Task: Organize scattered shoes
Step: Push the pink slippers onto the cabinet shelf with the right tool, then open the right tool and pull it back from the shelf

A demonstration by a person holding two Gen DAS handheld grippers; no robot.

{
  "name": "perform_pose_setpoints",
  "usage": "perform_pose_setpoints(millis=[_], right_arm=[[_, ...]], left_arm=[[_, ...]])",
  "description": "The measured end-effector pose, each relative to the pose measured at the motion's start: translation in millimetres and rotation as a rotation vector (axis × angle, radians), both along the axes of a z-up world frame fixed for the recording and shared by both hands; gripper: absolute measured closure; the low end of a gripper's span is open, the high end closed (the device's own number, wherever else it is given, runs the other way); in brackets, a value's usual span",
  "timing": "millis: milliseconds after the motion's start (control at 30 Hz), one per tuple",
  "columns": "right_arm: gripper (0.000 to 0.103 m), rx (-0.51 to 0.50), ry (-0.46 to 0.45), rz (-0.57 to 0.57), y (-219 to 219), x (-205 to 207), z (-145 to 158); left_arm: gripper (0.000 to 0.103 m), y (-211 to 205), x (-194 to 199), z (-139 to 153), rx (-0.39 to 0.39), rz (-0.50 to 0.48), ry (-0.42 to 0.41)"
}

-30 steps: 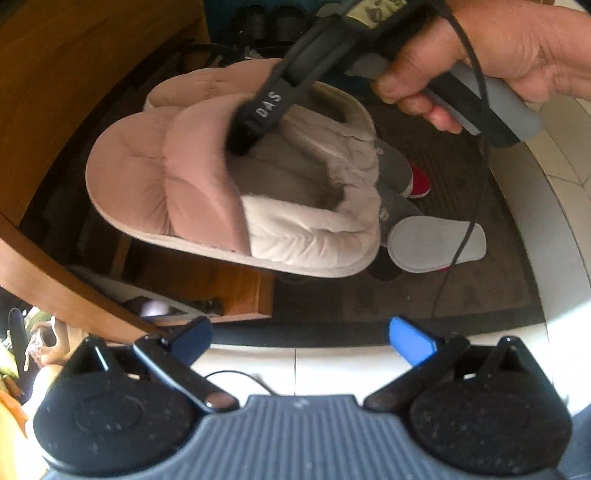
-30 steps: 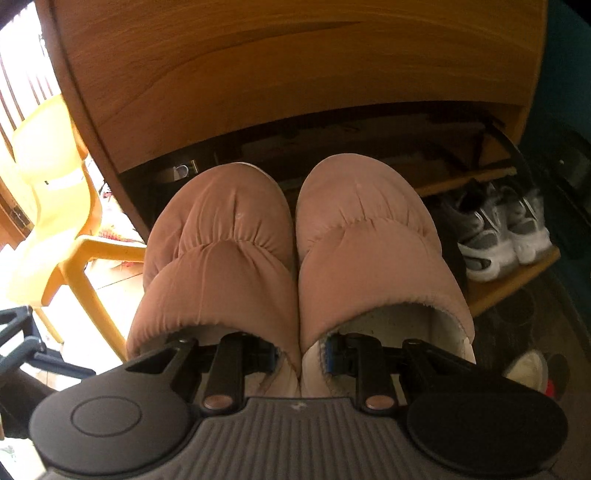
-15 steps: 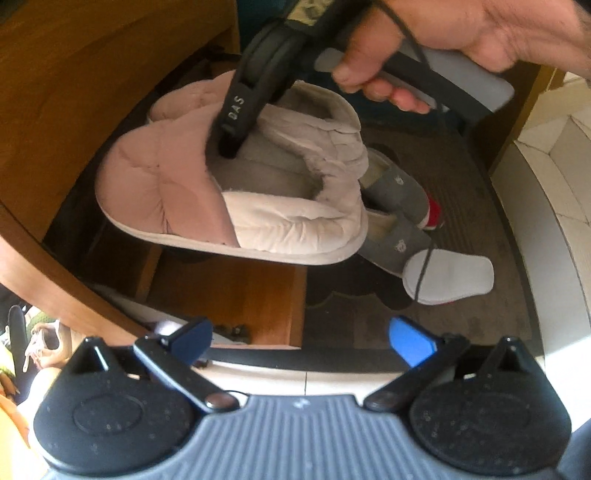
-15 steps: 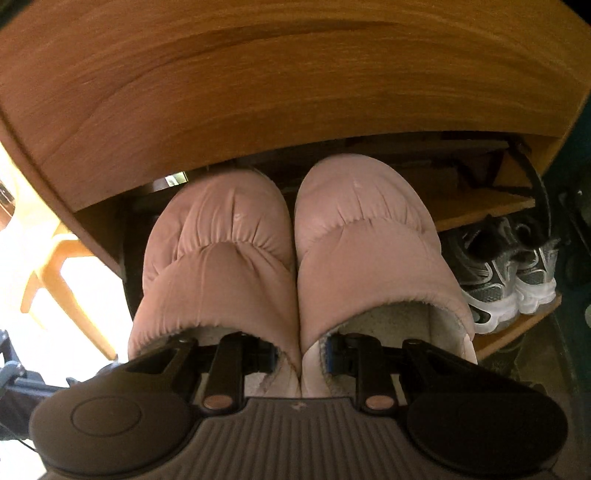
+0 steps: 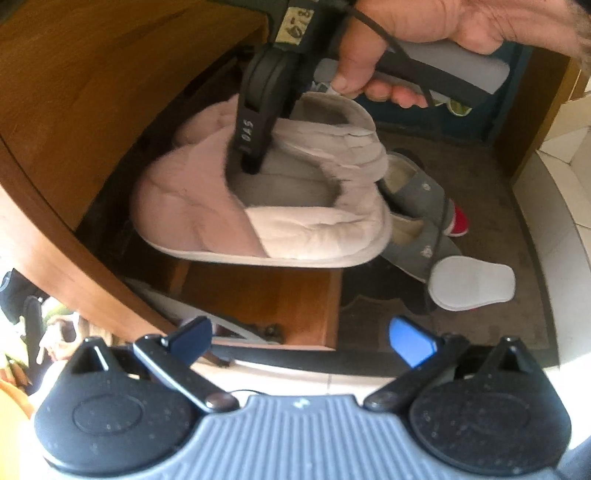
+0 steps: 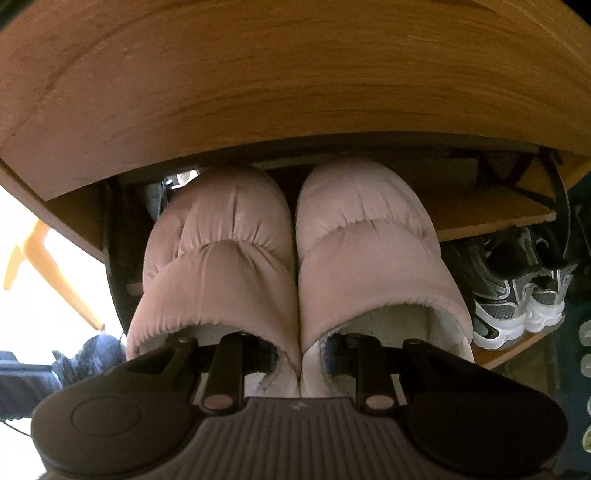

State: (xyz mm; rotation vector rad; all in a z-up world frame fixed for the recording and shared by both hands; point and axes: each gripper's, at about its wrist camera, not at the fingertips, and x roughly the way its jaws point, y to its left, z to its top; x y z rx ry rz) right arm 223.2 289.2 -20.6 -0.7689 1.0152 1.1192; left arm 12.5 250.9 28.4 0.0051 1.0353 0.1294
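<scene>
A pair of puffy pink slippers (image 6: 295, 266) hangs side by side from my right gripper (image 6: 301, 354), which is shut on their two inner walls, one finger inside each slipper. Their toes reach into the dark opening of a wooden shoe rack (image 6: 295, 85). In the left wrist view the same pink slippers (image 5: 266, 206) hang in the air with the right gripper (image 5: 255, 147) reaching down into them, a hand (image 5: 424, 33) holding its handle. My left gripper (image 5: 299, 336) stands open and empty, well below and in front of the slippers.
Grey-and-white sneakers (image 6: 517, 295) sit on a lower rack shelf at the right. On the dark mat (image 5: 491, 206) lie grey slippers (image 5: 421, 221), a red shoe (image 5: 458, 221) and an overturned pale sole (image 5: 472, 284). A yellow chair leg (image 6: 44, 273) shows at the left.
The right gripper has carried the pink slippers forward toward the rack, so their toes now go under its top board. The left gripper has stayed open.
</scene>
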Motion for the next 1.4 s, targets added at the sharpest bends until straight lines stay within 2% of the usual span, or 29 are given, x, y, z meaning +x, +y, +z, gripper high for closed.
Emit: perform_pose_setpoints(millis=[167, 300, 500, 667, 767, 867, 933, 1033, 1067, 1133, 1167, 1200, 1267, 1400], right_arm=[[0.081, -0.058, -0.019, 0.033, 18.4, 1.7, 1.1], [0.081, -0.077, -0.012, 0.031, 31.5, 6.1, 4.7], [0.081, -0.127, -0.031, 0.016, 50.7, 7.3, -0.3], [0.08, -0.095, -0.045, 0.021, 62.4, 7.2, 3.7], [0.08, -0.084, -0.078, 0.024, 67.2, 1.7, -3.7], [0.08, -0.004, -0.098, 0.029, 67.1, -1.5, -10.3], [0.078, 0.041, -0.106, 0.033, 65.9, -2.8, -12.2], [0.075, 0.058, -0.114, 0.042, 62.7, -3.8, -8.5], [0.071, 0.068, -0.119, 0.045, 59.3, -3.7, -4.4], [0.054, 0.093, -0.131, 0.049, 49.6, -2.8, 7.6], [0.042, 0.106, -0.138, 0.052, 44.8, -2.4, 13.6], [0.038, 0.119, -0.144, 0.054, 39.9, -1.9, 19.6], [0.038, 0.142, -0.137, 0.058, 31.4, -0.9, 27.9], [0.038, 0.234, -0.134, -0.006, -9.8, 2.4, 48.1]], left_arm=[[0.0, 9.6, -2.0, -0.3, 0.058, 0.032, -0.026], [0.0, 18.2, -1.0, -3.9, 0.049, 0.069, -0.013], [0.0, 18.5, 1.0, -6.6, 0.061, 0.041, 0.003], [0.0, 20.5, 3.2, -3.3, 0.047, 0.044, -0.01], [0.0, 21.1, 5.3, -3.6, 0.045, 0.045, -0.011], [0.0, 21.9, 7.9, -6.7, 0.037, 0.046, -0.009], [0.0, 22.0, 10.1, -8.9, 0.034, 0.047, -0.006], [0.0, 18.7, 12.0, -11.0, 0.03, 0.033, 0.0], [0.0, 18.2, 12.0, -10.5, 0.033, 0.03, -0.001], [0.0, 16.2, 12.8, -10.5, 0.05, 0.024, -0.003], [0.0, 16.0, 13.1, -10.1, 0.05, 0.025, -0.003], [0.0, 16.2, 13.5, -10.1, 0.048, 0.028, -0.003], [0.0, 16.2, 13.8, -9.7, 0.044, 0.033, -0.004], [0.0, 12.9, 15.0, -10.1, 0.043, 0.032, -0.005]])
